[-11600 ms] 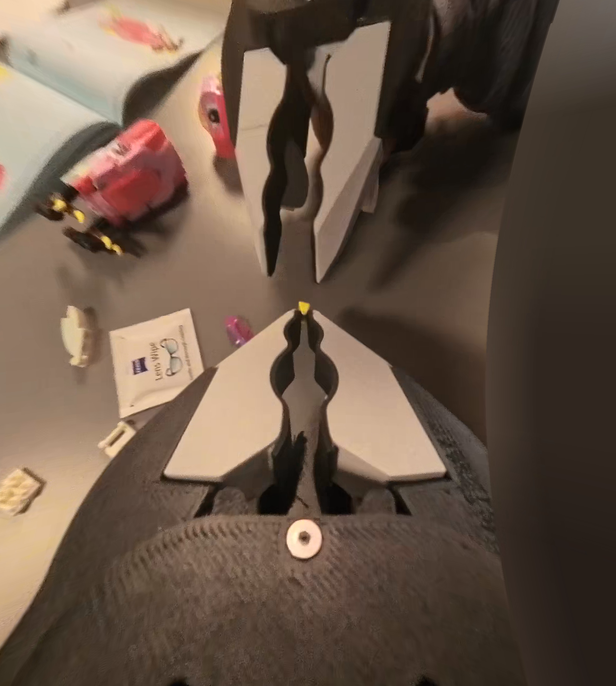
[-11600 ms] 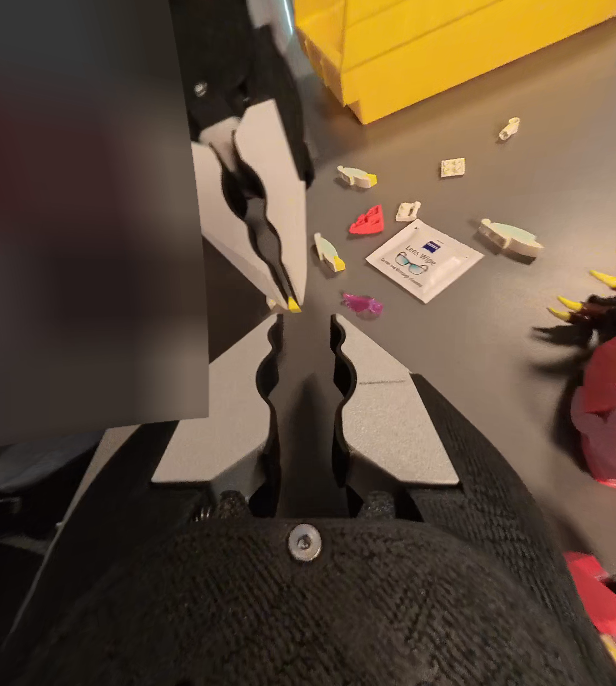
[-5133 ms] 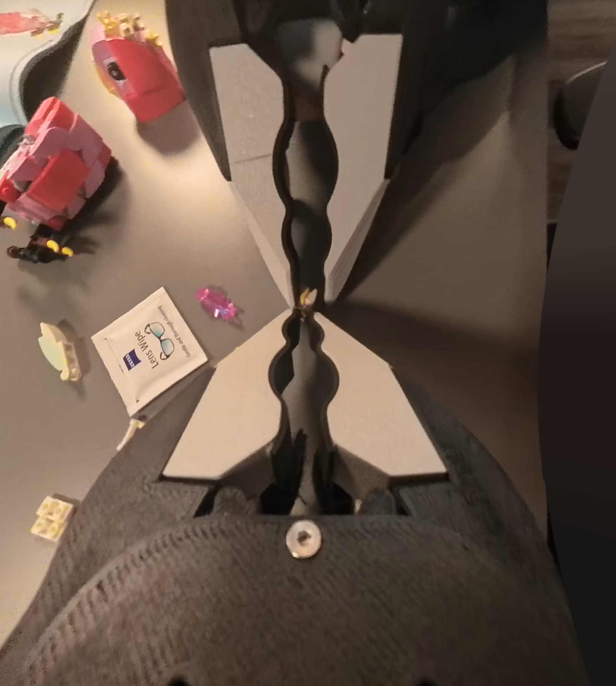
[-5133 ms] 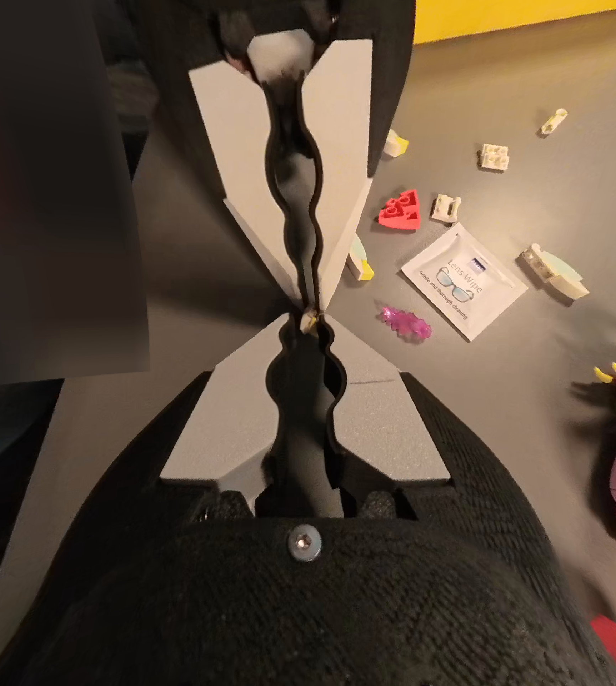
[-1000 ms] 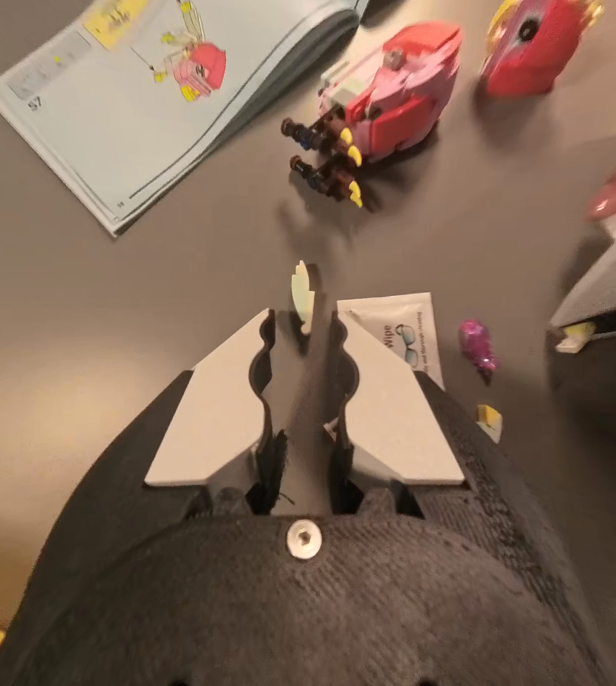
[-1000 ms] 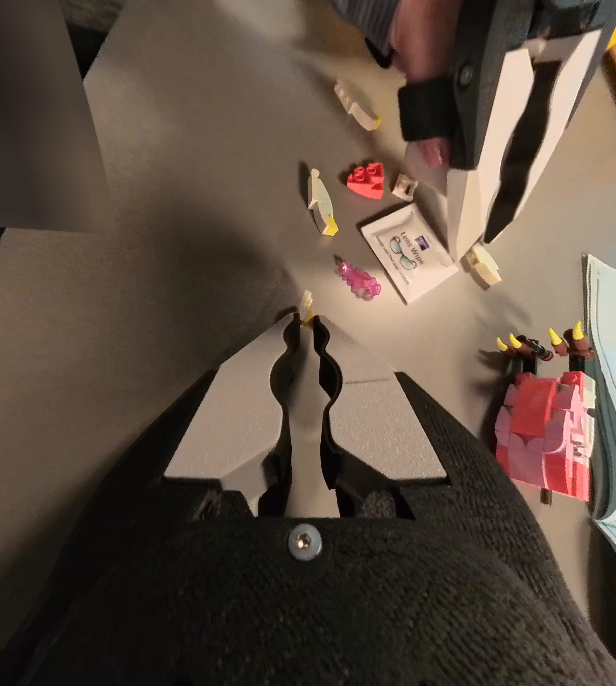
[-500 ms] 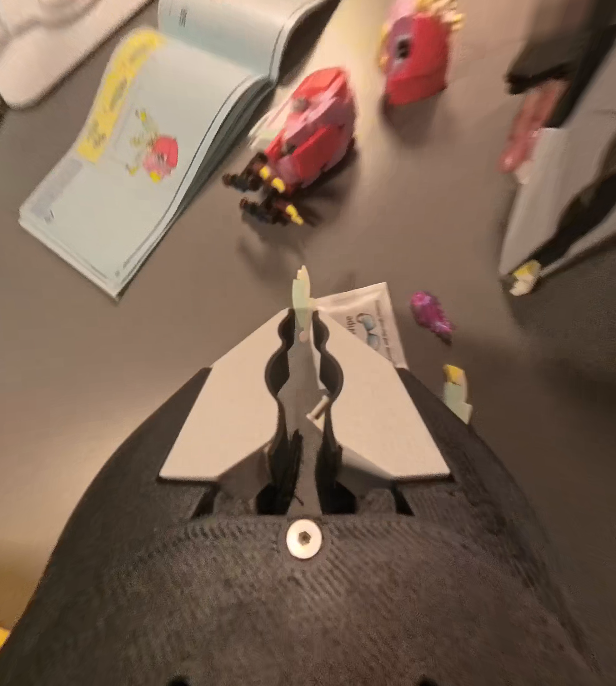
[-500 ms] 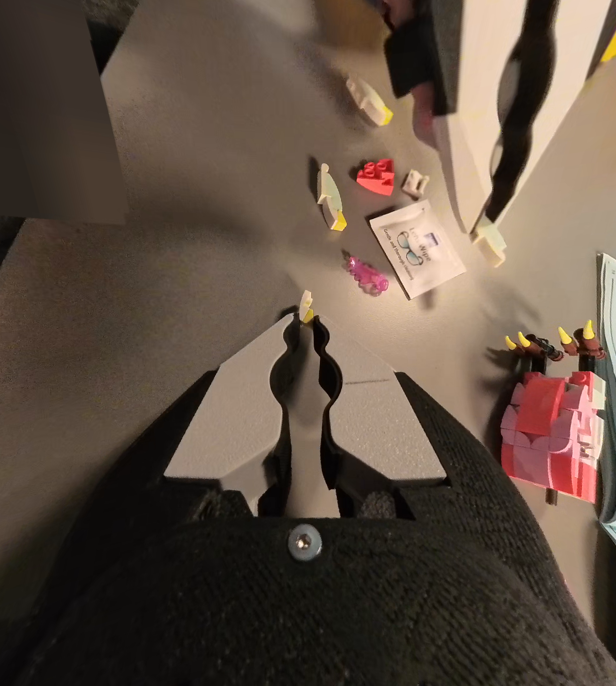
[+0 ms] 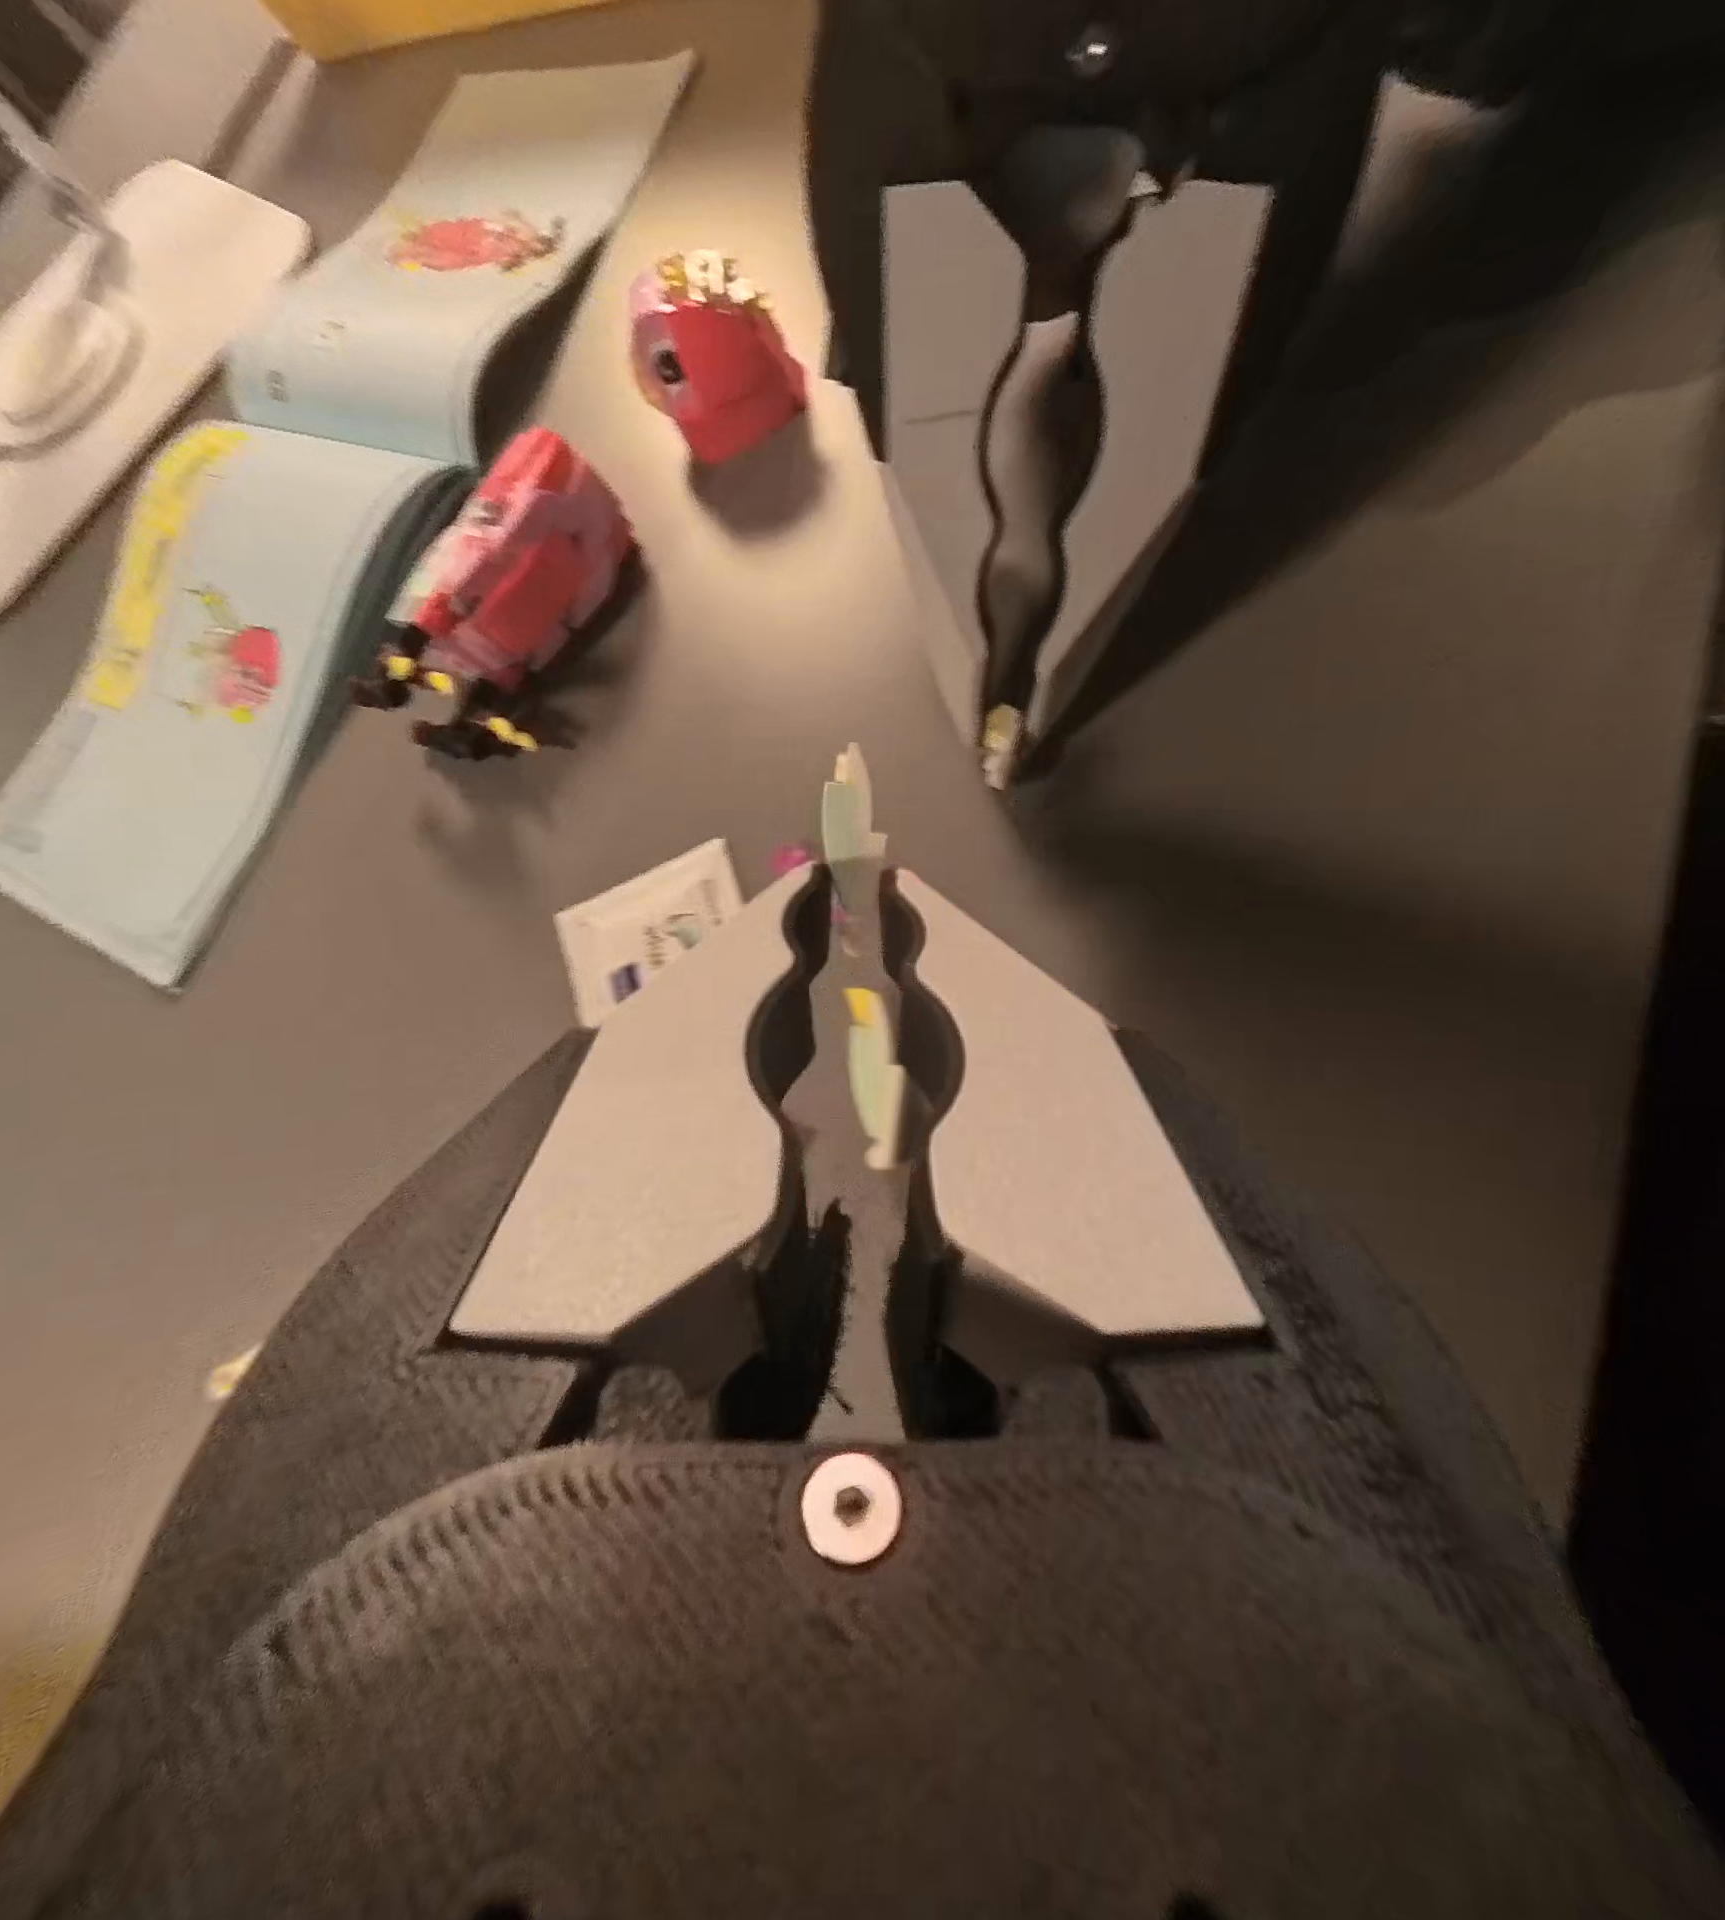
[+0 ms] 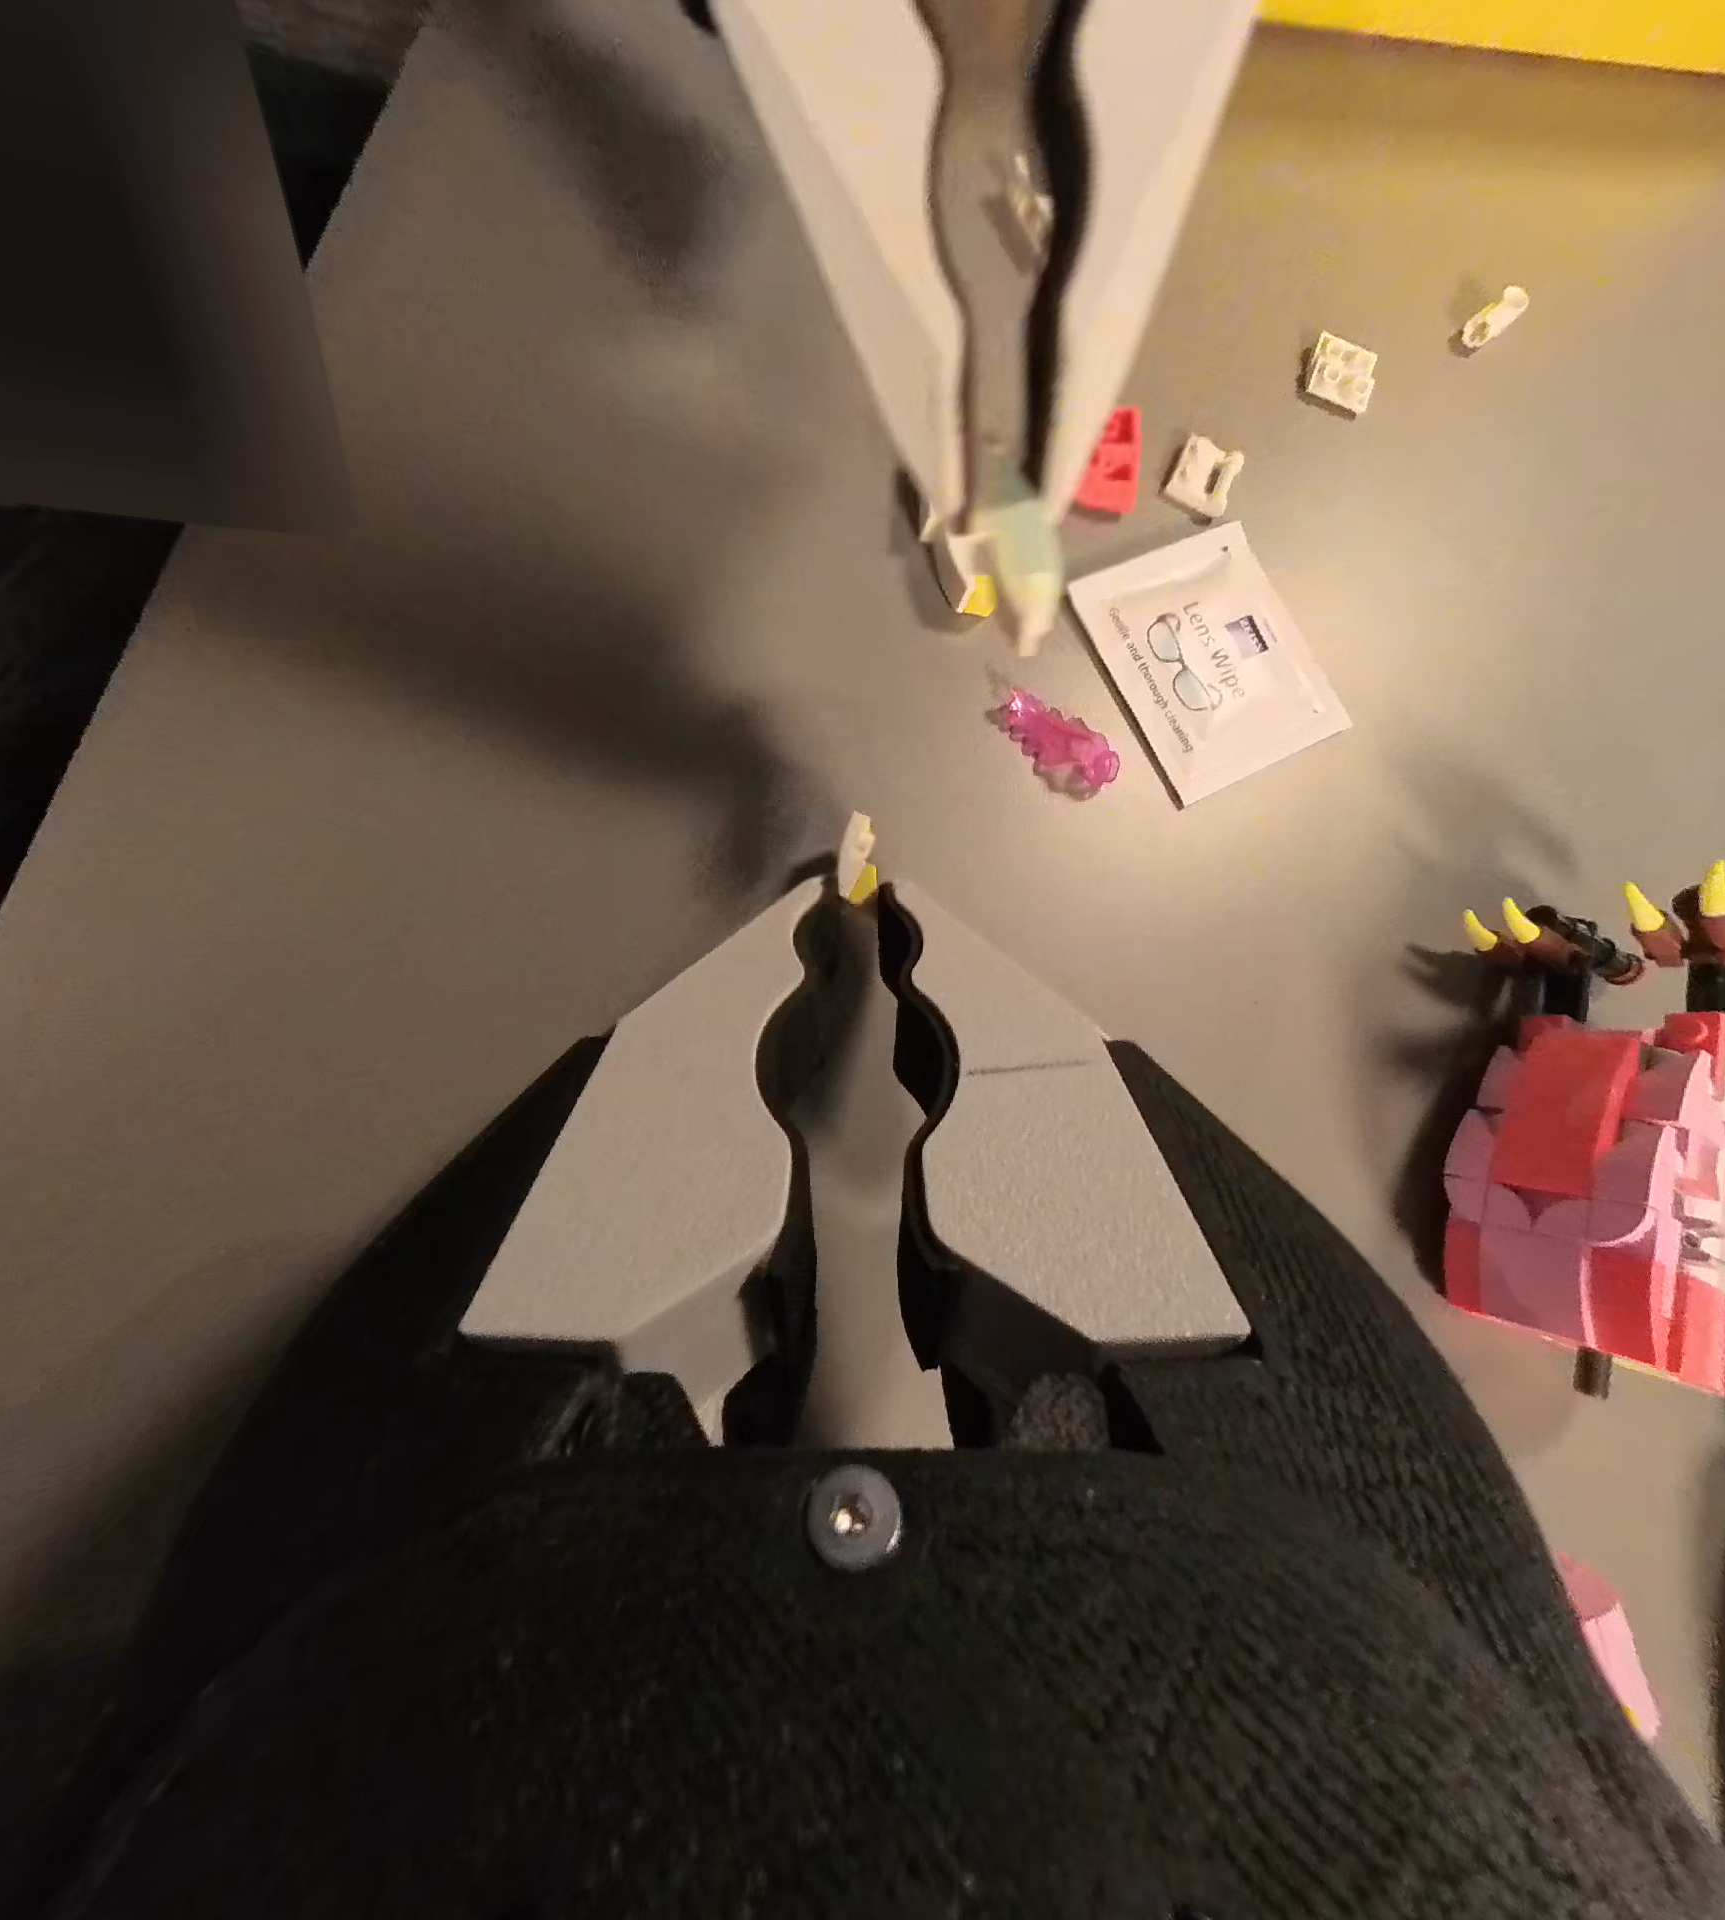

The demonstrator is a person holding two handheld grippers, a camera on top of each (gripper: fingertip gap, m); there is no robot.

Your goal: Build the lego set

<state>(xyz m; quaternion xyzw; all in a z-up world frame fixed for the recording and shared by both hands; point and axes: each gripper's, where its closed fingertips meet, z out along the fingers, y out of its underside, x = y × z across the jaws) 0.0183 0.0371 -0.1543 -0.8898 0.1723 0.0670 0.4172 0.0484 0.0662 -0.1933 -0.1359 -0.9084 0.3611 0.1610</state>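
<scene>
My left gripper [image 9: 856, 885] is shut on a pale green and cream wing-shaped brick piece [image 9: 850, 821] that sticks out past its tips, above the grey table. It also shows in the right wrist view [image 10: 1019, 566]. My right gripper [image 10: 853, 894] is shut on a small cream and yellow brick piece [image 10: 858, 860]. It also shows in the left wrist view [image 9: 999, 732], ahead and right of my left gripper. A second green and yellow wing piece [image 9: 873, 1091] lies on the table under my left fingers.
A red and pink brick body with clawed legs [image 9: 515, 582] [image 10: 1616, 1174], a red brick head [image 9: 718, 353], an open instruction booklet [image 9: 214, 582], a white wipe sachet [image 10: 1206, 660], a pink crystal [image 10: 1055, 743], a red wedge [image 10: 1112, 462] and small cream bricks [image 10: 1341, 374] lie on the table. The pink crystal [image 10: 1055, 743] is about 5 cm from both grippers' fingertips.
My left gripper closed on the wing piece on the table and lifted it. It swung round toward my right gripper, which kept its small piece.
</scene>
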